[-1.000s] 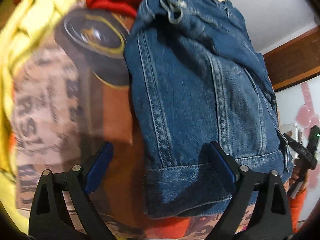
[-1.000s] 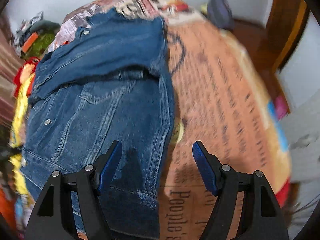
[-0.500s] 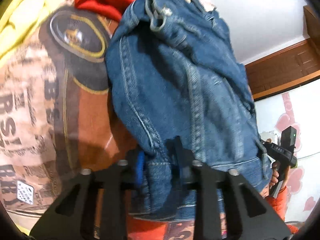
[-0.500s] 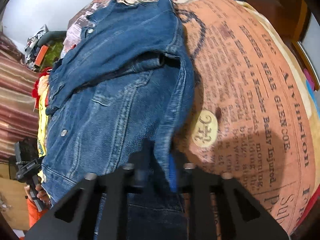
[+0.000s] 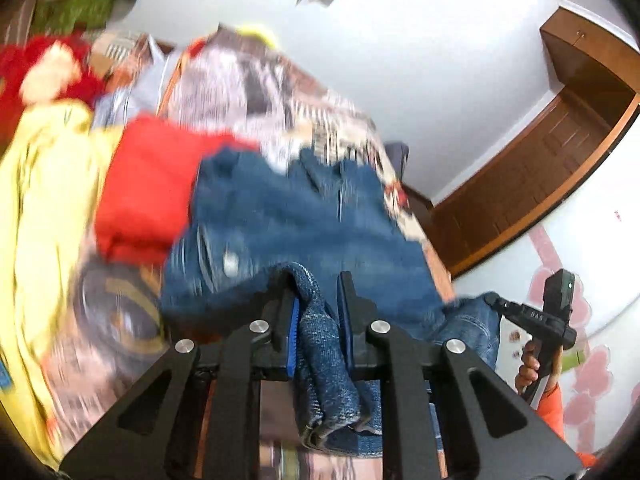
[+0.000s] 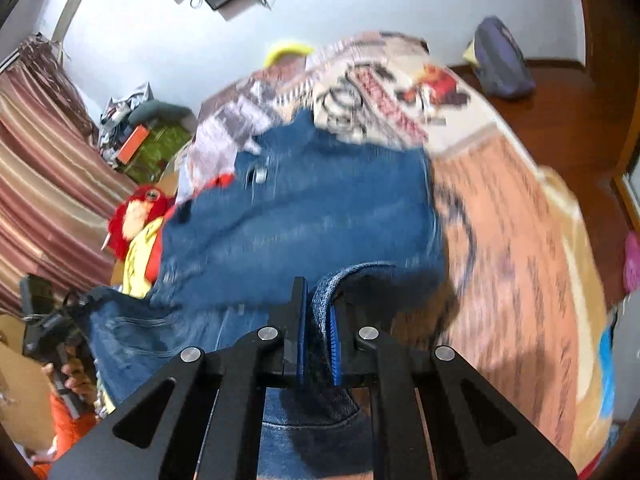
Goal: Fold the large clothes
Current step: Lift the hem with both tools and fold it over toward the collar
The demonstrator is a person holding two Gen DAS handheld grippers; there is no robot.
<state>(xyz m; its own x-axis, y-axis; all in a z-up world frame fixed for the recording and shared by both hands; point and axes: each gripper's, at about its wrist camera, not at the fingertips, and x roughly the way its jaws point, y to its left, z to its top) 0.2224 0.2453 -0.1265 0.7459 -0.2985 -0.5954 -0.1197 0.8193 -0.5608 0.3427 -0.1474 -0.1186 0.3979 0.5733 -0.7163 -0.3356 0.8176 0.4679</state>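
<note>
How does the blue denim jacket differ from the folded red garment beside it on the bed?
The blue denim jacket is pinched at its hem by the left tongs and the right tongs, its edge lifted; the folded red garment lies untouched. The jacket is spread wide and looks larger; the red garment is a compact bundle. The jacket shows seams and a metal button; the red one looks plain. Both rest on the printed bedspread.

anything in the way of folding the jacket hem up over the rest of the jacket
Nothing visible does. Both the left gripper and the right gripper are shut on the denim jacket hem, and the denim ahead lies bare. The red garment sits beside it on the left, not on it.
</note>
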